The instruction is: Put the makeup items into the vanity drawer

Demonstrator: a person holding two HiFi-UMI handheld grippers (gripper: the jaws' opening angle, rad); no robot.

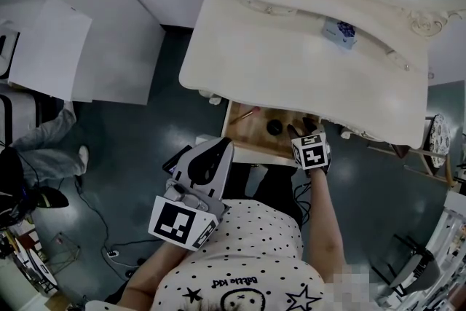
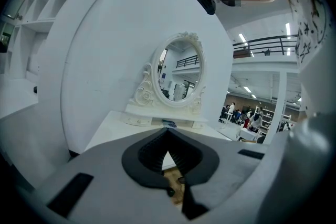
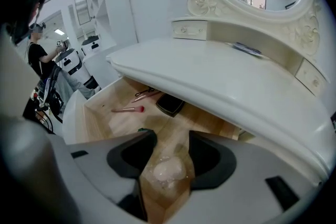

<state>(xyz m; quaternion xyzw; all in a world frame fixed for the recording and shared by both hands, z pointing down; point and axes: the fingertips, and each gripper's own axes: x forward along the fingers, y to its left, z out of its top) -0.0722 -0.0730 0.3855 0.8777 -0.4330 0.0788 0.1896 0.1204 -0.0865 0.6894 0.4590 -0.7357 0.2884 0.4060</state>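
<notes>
Here, the right hand-held gripper stands wide open over the open light-wood vanity drawer.
A pale pink round puff lies on the drawer floor between its jaws, clear of both. The left hand-held gripper is closed and empty, short of the white desk.

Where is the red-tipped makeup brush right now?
In the right gripper view, the brush lies flat on the floor of the open drawer, towards its left side, just left of the black compact.

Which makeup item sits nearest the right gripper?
The pale round puff, between open jaws of the right gripper; pink brush and black compact lie farther back.
</notes>
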